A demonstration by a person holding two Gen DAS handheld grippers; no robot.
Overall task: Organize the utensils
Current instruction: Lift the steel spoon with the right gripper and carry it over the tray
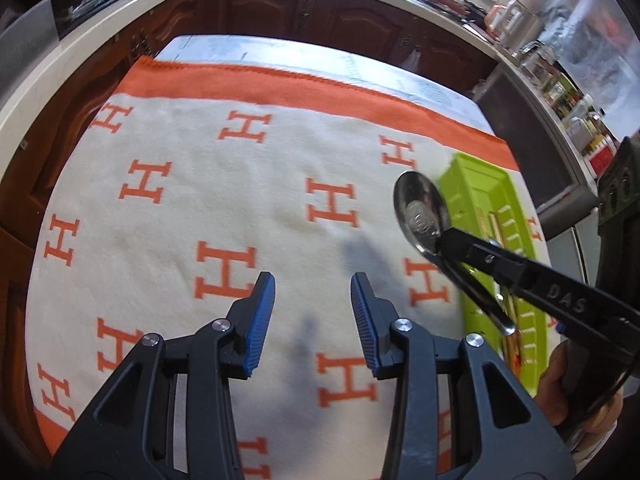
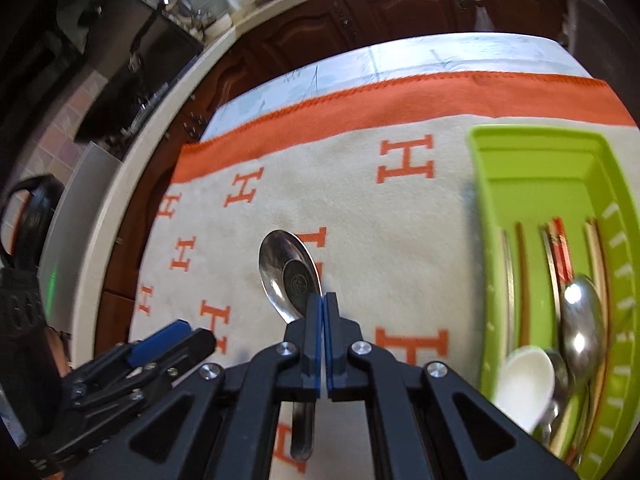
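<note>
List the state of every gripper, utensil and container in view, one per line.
left gripper: open, empty, above the blanket
right gripper: shut on the metal spoon
metal spoon: held off the blanket, bowl forward
green tray: on the blanket, far end bare, near end holding utensils
white spoon: lying in the tray
second metal spoon: lying in the tray

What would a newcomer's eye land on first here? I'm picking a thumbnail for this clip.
First, the shiny metal spoon clamped in the right hand-held gripper, held above the cream blanket with orange H letters. Next, the lime-green utensil tray at the right, already holding spoons and chopsticks. The left hand-held gripper hangs open and empty.
</note>
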